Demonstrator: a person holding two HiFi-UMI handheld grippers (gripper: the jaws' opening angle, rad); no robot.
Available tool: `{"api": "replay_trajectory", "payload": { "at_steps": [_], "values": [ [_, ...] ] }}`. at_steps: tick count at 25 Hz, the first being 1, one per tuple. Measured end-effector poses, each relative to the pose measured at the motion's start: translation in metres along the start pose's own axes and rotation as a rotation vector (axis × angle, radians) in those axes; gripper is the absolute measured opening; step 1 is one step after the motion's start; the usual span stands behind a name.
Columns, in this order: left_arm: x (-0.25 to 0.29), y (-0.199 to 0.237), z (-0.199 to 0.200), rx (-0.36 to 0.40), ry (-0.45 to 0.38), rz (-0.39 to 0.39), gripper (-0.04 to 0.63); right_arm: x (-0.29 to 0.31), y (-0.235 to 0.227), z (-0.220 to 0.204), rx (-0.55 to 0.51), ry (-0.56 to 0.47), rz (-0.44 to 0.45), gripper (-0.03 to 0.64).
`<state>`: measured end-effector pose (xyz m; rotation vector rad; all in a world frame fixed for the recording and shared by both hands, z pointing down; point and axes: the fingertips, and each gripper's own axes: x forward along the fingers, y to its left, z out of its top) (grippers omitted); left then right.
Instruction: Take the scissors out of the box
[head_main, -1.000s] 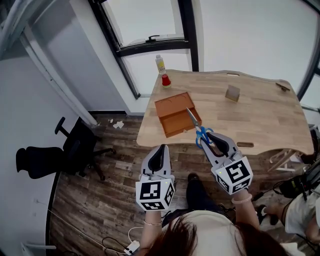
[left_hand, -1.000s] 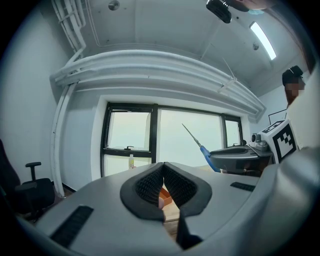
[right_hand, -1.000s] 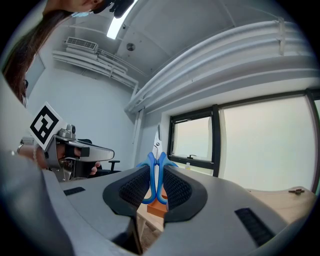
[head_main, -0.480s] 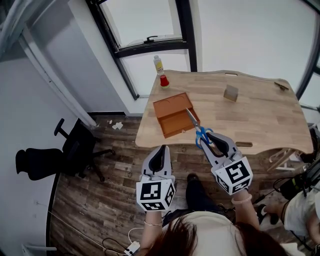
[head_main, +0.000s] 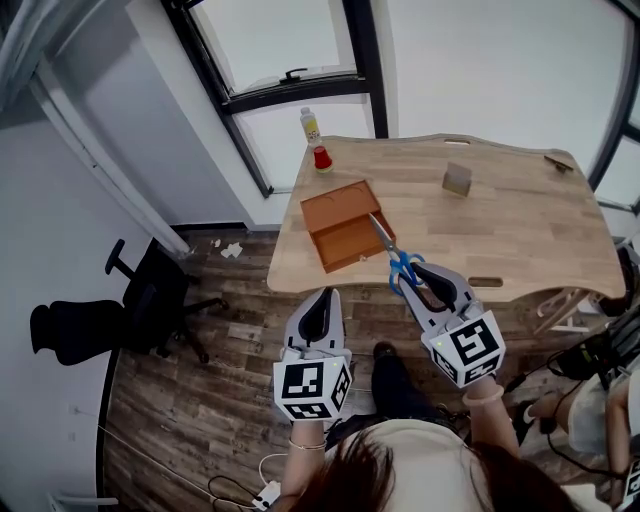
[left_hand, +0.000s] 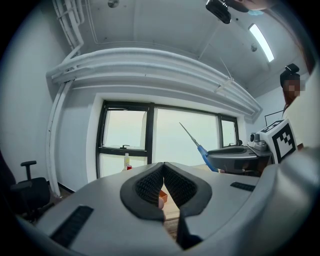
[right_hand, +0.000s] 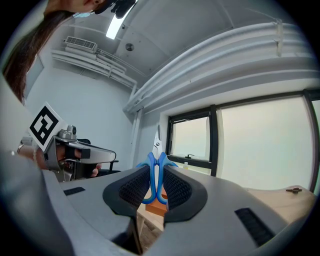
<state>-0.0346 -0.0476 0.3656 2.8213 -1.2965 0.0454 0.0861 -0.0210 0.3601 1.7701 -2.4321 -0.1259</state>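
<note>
My right gripper (head_main: 415, 275) is shut on the blue handles of the scissors (head_main: 392, 253), held above the table's near edge with the blades slanting up toward the box. In the right gripper view the scissors (right_hand: 155, 172) stand between the pads with the tips upward. The open orange wooden box (head_main: 340, 226) sits on the left part of the table, and I see nothing inside it. My left gripper (head_main: 319, 302) hangs shut and empty in front of the table; in its own view the left gripper (left_hand: 163, 167) has its pads meeting.
On the light wooden table (head_main: 500, 235) stand a small bottle (head_main: 310, 126) and a red cap (head_main: 321, 158) at the far left corner, plus a small block (head_main: 458, 179). A black office chair (head_main: 150, 295) is on the wood floor at left. Windows lie behind the table.
Neither gripper has visibly moved and the scissors stay in the right gripper. The view has shifted slightly, so the table sits a little higher in the picture.
</note>
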Motion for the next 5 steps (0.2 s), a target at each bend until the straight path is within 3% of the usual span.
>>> {"api": "replay_trajectory", "payload": {
  "at_steps": [5],
  "values": [
    [0.0022,-0.0007,-0.0036,0.000,0.007,-0.003,0.018,0.0019,-0.0002,-0.0017,-0.002,0.002,0.000,0.112]
  ]
}}
